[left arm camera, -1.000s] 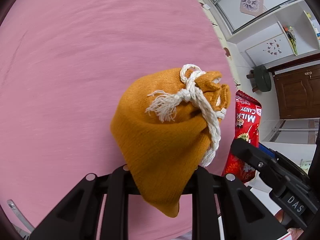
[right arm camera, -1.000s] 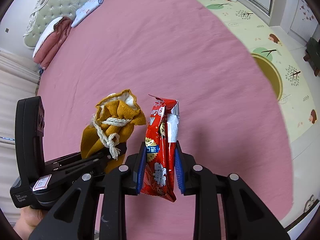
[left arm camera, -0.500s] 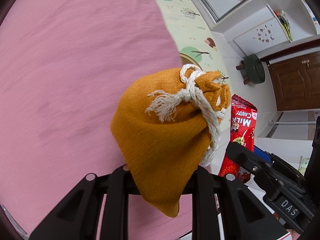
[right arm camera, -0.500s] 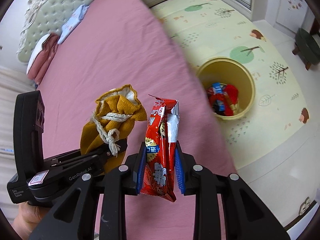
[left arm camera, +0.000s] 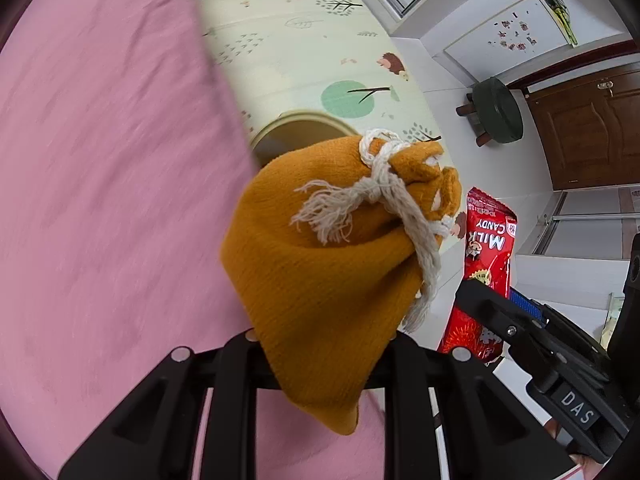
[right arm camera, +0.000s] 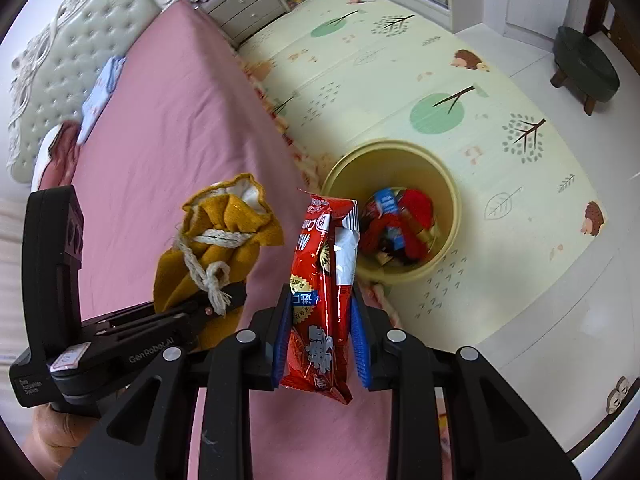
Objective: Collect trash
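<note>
My left gripper (left arm camera: 320, 344) is shut on an orange drawstring pouch (left arm camera: 324, 264) tied with white cord; the pouch also shows in the right wrist view (right arm camera: 216, 240). My right gripper (right arm camera: 320, 336) is shut on a red milk candy wrapper (right arm camera: 324, 280), which also shows in the left wrist view (left arm camera: 486, 264). Both are held in the air over the edge of the pink bed (right arm camera: 168, 152). A yellow bin (right arm camera: 448, 240) stands on the floor beyond the wrapper, with red and blue wrappers inside. In the left wrist view the bin's rim (left arm camera: 304, 124) shows behind the pouch.
A play mat with tree and hedgehog prints (right arm camera: 460, 80) covers the floor beside the bed. A dark green stool (right arm camera: 584, 64) stands at the far right. A grey nightstand (right arm camera: 244, 0) and a padded headboard (right arm camera: 72, 52) are at the bed's far end.
Both grippers have moved with their loads from over the bed towards its edge. The floor and the yellow bin have come into view and the bin is now closer.
</note>
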`<action>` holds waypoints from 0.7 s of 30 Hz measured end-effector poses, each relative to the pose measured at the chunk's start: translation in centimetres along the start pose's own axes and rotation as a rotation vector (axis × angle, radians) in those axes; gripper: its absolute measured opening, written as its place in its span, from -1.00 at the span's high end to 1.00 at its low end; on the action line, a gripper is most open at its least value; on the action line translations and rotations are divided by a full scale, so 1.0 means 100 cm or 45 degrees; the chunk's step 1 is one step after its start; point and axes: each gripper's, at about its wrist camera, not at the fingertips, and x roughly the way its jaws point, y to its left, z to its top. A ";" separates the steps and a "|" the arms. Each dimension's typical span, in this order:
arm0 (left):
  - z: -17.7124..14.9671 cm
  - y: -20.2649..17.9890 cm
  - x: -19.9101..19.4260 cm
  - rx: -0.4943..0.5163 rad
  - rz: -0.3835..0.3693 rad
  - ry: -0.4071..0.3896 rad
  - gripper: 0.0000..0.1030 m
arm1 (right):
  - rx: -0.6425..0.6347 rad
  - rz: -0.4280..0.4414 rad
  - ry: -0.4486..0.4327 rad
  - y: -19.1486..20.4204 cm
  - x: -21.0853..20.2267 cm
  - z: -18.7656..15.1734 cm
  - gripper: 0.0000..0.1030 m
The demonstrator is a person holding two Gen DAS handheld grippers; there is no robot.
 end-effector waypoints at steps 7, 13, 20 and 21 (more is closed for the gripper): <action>0.058 -0.026 0.015 0.051 -0.027 -0.007 0.51 | -0.005 -0.024 -0.033 -0.021 0.005 0.050 0.42; 0.088 -0.038 0.013 0.105 -0.041 -0.056 -0.29 | -0.023 -0.058 -0.076 -0.027 0.002 0.075 0.12; 0.090 -0.023 0.013 0.086 0.018 -0.057 -0.30 | -0.002 -0.073 -0.039 -0.035 0.011 0.069 0.12; 0.088 -0.020 0.013 0.085 0.029 -0.055 -0.30 | -0.003 -0.074 -0.033 -0.034 0.012 0.066 0.12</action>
